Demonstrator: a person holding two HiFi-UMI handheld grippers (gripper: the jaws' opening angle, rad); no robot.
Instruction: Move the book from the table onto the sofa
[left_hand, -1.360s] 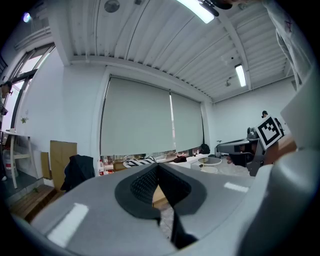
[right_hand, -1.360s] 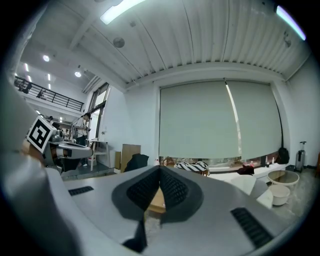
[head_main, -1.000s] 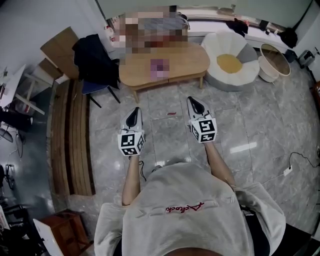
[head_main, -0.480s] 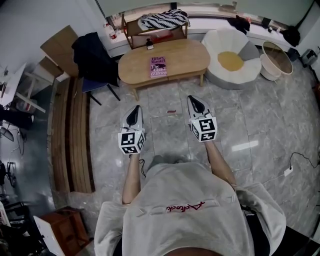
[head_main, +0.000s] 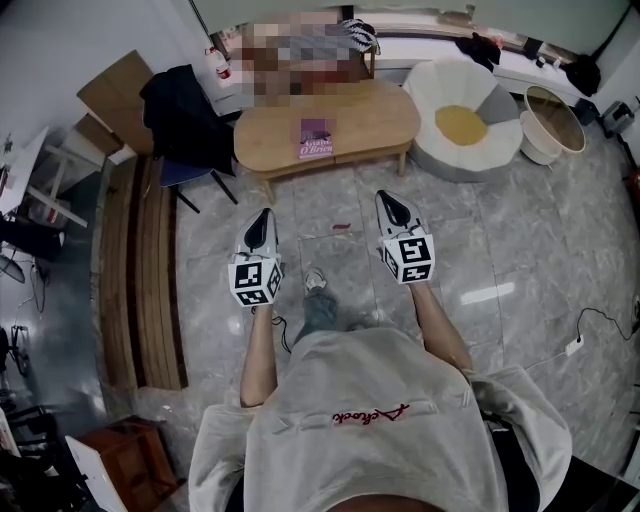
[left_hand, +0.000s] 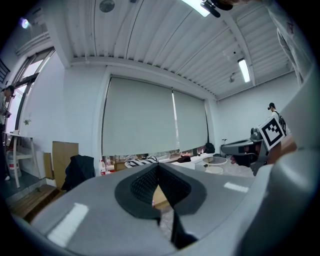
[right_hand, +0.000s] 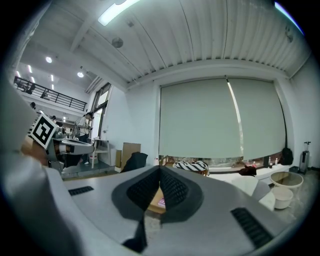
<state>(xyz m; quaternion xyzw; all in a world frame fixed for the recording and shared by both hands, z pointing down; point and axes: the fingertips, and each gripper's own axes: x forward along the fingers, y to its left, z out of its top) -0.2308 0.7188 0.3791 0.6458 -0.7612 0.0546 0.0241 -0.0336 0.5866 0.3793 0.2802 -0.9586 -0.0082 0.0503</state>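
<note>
Both grippers, L (head_main: 262, 222) & R (head_main: 390, 205), clenched, empty; book (head_main: 316, 138) on table (head_main: 370, 115).

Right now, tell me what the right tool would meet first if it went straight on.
Ahead of the right tool is only floor, then probably the wooden table, right of the book; whether it would pass above the low top is unclear.

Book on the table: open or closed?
Closed. In the head view the book lies flat on the wooden table, its single pink cover facing up.
</note>
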